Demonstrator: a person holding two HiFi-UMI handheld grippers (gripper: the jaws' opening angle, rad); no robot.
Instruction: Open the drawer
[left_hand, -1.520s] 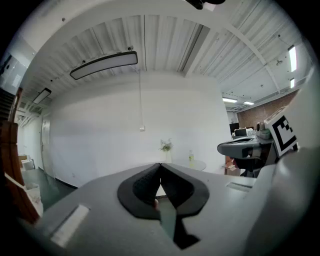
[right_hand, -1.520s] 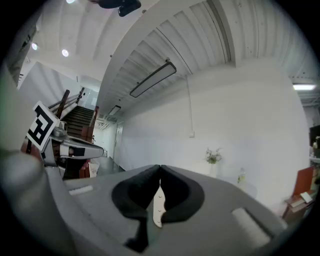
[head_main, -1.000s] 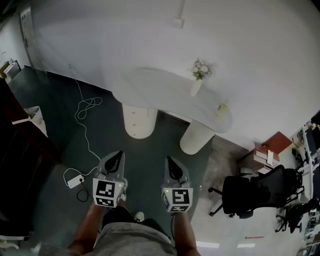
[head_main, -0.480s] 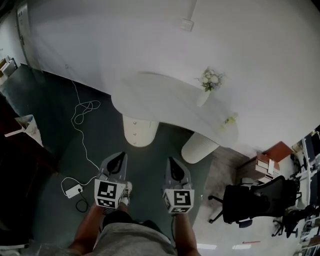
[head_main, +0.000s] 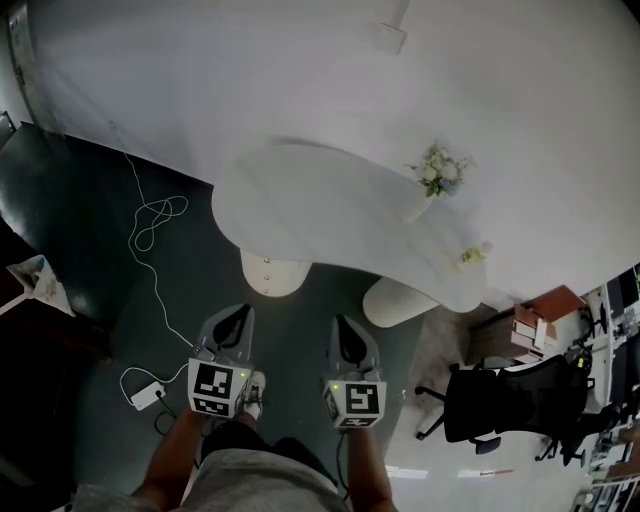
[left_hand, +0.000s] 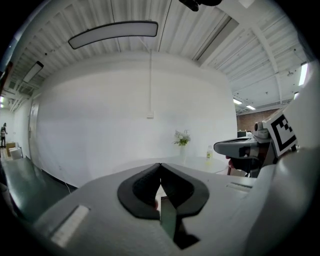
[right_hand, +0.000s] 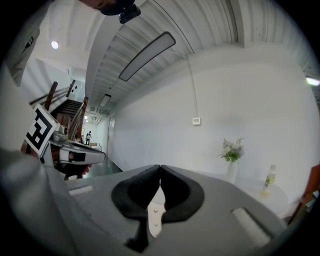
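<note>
"What had changed since a second before?"

"The person had walked on toward the white table (head_main: 300, 200). Both grippers had been carried forward with them, and the gap between the jaw tips and the table's two round pedestals had narrowed."

"How were the grippers held?"

"Side by side at waist height, pointing at the table and well apart from it. The left gripper (head_main: 234, 311) had its dark pads pressed tip to tip with nothing between them. The right gripper (head_main: 341, 323) was the same: pads together and empty."

"And the drawer?"

"I could not make out its outline. The left pedestal (head_main: 272, 276), under the table's left end and straight ahead of the left gripper, had a small dot on its front that may have been a knob. The right pedestal (head_main: 398, 300) stood ahead of the right gripper, a little to its right."

"Anything on the table?"

"A vase of flowers (head_main: 437, 172) stood near the far right edge, with a small bottle (head_main: 474, 255) closer to the right end. A white cable (head_main: 148, 218) looped over the dark floor on the left, down to a plug block (head_main: 146, 397). A black office chair (head_main: 500, 398) stood off to the right."
</note>
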